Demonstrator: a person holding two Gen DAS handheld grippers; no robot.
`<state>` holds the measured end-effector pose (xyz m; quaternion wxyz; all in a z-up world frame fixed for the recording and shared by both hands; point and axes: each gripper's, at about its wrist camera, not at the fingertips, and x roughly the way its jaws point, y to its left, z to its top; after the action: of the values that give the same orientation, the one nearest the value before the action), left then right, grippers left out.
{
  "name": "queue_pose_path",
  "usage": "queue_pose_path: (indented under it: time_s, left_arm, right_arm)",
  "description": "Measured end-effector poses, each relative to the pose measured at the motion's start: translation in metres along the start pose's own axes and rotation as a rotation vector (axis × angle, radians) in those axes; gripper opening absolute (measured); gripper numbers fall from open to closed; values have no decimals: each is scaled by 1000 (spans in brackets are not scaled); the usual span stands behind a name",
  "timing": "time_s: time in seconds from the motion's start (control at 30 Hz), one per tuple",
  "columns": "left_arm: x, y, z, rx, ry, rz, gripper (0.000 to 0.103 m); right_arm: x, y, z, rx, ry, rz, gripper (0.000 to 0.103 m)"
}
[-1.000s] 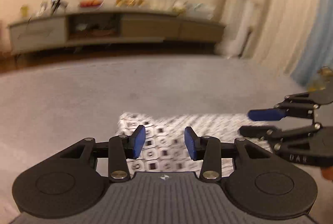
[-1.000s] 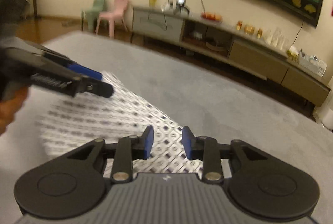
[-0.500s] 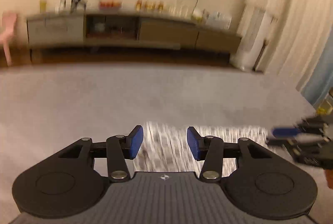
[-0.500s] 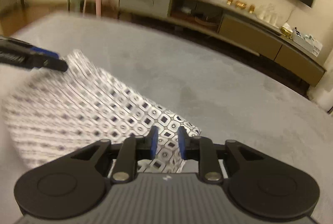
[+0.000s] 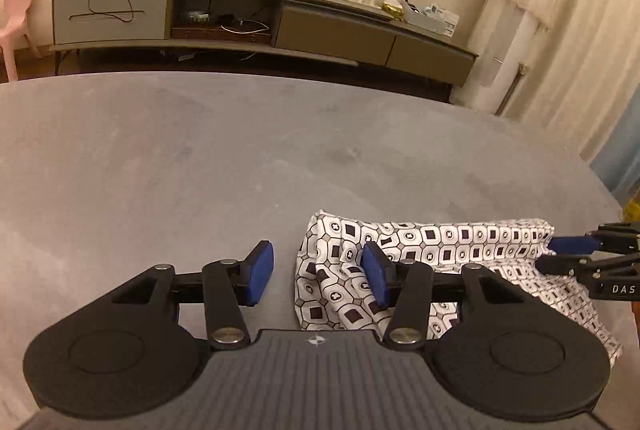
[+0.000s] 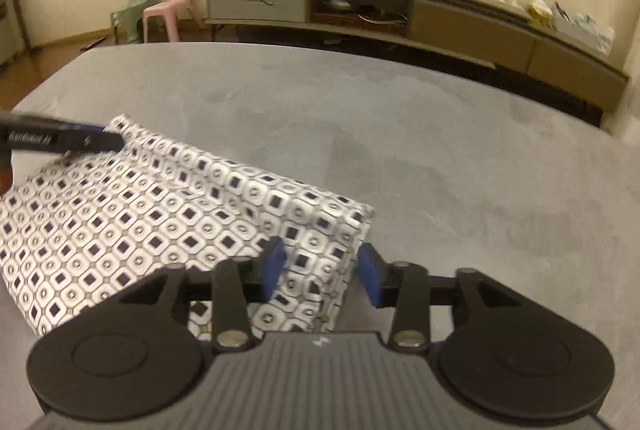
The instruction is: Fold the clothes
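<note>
- Folded patterned garment (image 5: 452,262), white with dark squares, lies flat on the grey surface (image 5: 200,158); it serves as the landmark for all positions below
- Left gripper (image 5: 318,272): jaws apart, nothing between the pads; its right blue pad sits over the garment's left end, its left pad is off the cloth, over bare grey surface
- Right gripper (image 6: 320,272): jaws apart, straddling the garment's right end; cloth shows in the gap, but the pads are not pressed on it
- In the left wrist view the right gripper (image 5: 568,254) enters at the garment's far right edge, blue fingertip at the cloth's corner; contact cannot be told
- In the right wrist view the left gripper (image 6: 80,140) is at the garment's far left corner, slightly blurred
- Garment (image 6: 168,214) is a rectangular packet with a few soft creases near its right end
- Beyond the garment, past the surface's far edge: long low cabinet (image 5: 260,26) against the wall, with small items on top
- Pink chair (image 6: 172,6) stands left of the cabinet
</note>
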<state>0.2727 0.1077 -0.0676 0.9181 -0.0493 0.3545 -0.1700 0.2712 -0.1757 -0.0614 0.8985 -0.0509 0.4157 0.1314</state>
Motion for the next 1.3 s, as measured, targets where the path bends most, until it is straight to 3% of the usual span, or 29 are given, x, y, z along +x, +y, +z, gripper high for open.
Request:
queue_pose_path:
  time_s: [0.1,0.2,0.3,0.37,0.43,0.53,0.6,0.7,0.83,0.9,0.93,1.03,1.13,1.23,1.3]
  left_arm:
    - [-34,-13,0,55,-33,-32,49]
    - [-74,-30,-5,132,-58,-112,49]
    - [-72,-32,-31,175,20,-82,47]
    - [-67,-32,-50,200,82,-52,47]
    - [-64,-28,-61,159,81,-38,48]
    - [-73,-33,-66,150,37,-3,48]
    - [-89,-39,-63,144,8,10,47]
    - [-118,-42,-59,135,-63,-39,47]
    - [-112,-43,-64,141,-29,-40,47]
    - [-100,-42,-69,140,7,-34,47]
    - [-94,-41,-71,142,25,-28,47]
    - [-82,-35,-80,130,58,-30,47]
    - [-81,-37,-81,139,59,-26,47]
    - [-89,-39,-76,120,51,-16,47]
    - [-101,-44,-70,96,19,4,48]
  right_arm:
    - [-20,0,2,-10,-18,-20,36]
    - [-56,12,-15,-16,-88,72,36]
    - [-79,29,-39,-59,-106,155,35]
    - [-65,41,-56,-110,-60,127,31]
    - [-48,41,-73,-117,-52,63,31]
    - [-41,20,-78,17,-94,113,35]
    - [-48,16,-74,59,-90,93,35]
    - [-74,17,-79,96,-143,124,35]
    - [-82,34,-91,9,-133,188,42]
    - [-76,49,-94,-81,-124,150,45]
    - [-71,55,-96,-119,-122,120,42]
    - [-63,55,-92,-131,-142,13,1]
    - [-67,39,-87,-89,-158,-40,1]
    - [-72,27,-86,-36,-151,0,2]
    - [-80,26,-86,8,-177,57,11]
